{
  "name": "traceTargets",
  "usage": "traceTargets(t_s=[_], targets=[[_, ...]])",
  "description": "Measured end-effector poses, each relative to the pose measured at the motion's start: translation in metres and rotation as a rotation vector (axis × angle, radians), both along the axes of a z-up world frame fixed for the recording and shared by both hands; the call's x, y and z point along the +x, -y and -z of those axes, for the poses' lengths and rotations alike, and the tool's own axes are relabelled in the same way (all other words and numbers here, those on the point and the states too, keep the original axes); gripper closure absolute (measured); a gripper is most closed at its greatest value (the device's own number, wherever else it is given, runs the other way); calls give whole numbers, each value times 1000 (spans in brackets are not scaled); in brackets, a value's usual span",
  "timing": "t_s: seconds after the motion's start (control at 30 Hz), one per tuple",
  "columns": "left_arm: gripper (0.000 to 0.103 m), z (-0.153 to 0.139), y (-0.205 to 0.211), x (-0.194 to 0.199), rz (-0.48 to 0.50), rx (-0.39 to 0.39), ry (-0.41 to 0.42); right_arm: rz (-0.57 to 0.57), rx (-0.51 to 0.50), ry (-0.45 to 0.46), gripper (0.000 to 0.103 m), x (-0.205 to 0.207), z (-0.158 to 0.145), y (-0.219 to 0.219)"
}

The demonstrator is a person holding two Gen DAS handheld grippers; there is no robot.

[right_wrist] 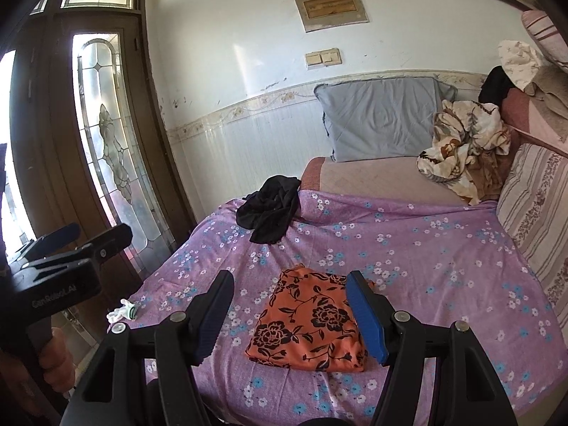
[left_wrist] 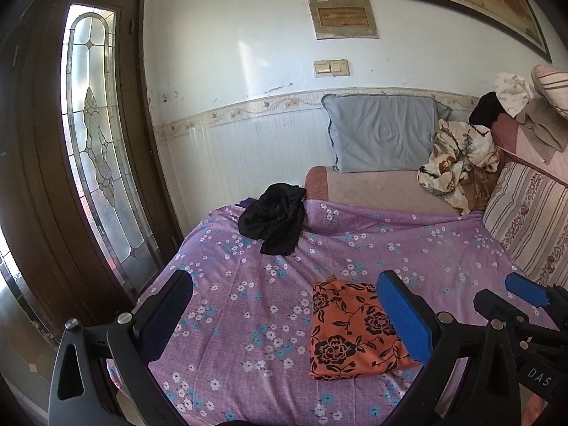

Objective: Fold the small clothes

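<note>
1. Centrally, the orange cloth (right_wrist: 307, 319) lies folded flat on the purple sheet (right_wrist: 426, 266), a finished piece by its look.
2. Right gripper (right_wrist: 289, 316): jaws released, empty, above the orange cloth.
3. Left gripper (left_wrist: 284, 323): jaws spread, empty, beside it.
4. Black garment (left_wrist: 273, 218): crumpled near the sheet's far edge, well apart, probably next.

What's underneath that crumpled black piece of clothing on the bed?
The black garment lies on the purple flowered sheet, near the sheet's far edge. A bit of dark purple cloth peeks out behind it. Whatever else lies under it is covered.
</note>
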State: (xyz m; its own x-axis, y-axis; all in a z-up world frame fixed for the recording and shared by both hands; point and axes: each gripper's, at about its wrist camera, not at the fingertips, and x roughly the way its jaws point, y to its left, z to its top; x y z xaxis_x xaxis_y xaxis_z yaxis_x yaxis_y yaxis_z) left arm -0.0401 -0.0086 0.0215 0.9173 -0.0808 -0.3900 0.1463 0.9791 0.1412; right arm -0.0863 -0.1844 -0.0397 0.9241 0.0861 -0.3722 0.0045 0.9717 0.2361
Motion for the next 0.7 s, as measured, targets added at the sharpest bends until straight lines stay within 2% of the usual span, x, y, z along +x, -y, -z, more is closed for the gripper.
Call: traceTargets(t_s=[0.47,0.7], targets=[[0,5,3,19,30,-2,-31,4,-14,-36,34,22,7,0],[0,9,-5,32,27,-28,-46,11,-18,-37,34,29,6,-6]])
